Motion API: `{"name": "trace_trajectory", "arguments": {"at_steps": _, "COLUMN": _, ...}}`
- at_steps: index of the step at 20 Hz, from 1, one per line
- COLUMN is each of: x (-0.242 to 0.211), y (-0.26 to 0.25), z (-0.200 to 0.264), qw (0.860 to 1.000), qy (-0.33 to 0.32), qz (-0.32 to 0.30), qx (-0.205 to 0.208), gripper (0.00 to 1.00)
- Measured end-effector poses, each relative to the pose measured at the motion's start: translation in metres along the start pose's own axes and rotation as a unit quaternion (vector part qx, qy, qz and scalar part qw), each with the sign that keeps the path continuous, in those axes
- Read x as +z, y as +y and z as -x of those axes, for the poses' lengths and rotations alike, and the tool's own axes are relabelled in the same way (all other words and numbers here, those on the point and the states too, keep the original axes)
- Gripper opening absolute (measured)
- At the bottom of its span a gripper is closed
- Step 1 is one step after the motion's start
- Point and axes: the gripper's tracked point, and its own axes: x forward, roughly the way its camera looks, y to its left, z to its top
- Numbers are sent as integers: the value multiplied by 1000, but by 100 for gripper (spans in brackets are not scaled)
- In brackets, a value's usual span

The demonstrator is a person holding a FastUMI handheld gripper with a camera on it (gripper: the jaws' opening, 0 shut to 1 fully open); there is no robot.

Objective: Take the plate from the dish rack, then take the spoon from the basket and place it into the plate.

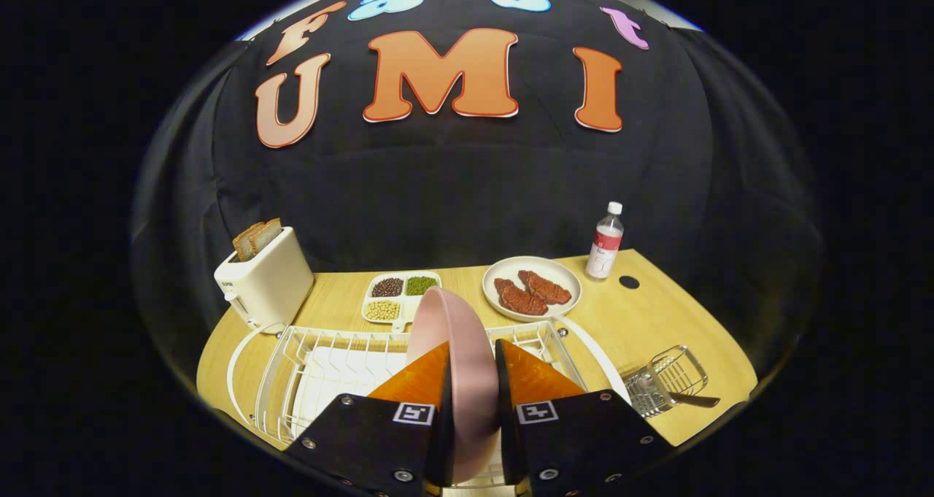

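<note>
A pink plate [456, 336] stands on edge between my two orange fingers, and my gripper [473, 358] is shut on it. The plate is over the white wire dish rack [321, 365], which spreads out just ahead of and below the fingers; whether the plate still rests in the rack or is lifted clear, I cannot tell. To the right of the rack a small wire basket [668, 387] lies on the wooden table [657, 322], with the spoon's handle [693, 400] sticking out of it to the right.
Beyond the rack stand a white toaster [266, 282] with bread slices, a divided dish [398, 296] of beans and grains, a white plate [558, 274] with red meat pieces, and a clear bottle [606, 243]. A dark round hole [629, 282] marks the table near the bottle.
</note>
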Motion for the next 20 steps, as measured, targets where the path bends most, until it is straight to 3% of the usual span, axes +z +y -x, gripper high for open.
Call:
{"name": "trace_trajectory", "arguments": {"at_steps": 9, "x": 20, "y": 8, "z": 4, "qw": 998, "qy": -22, "qz": 58, "qx": -24, "gripper": 25}}
{"name": "trace_trajectory", "arguments": {"at_steps": 20, "x": 35, "y": 0, "z": 16, "qw": 996, "qy": -42, "qz": 72, "qx": -43, "gripper": 25}}
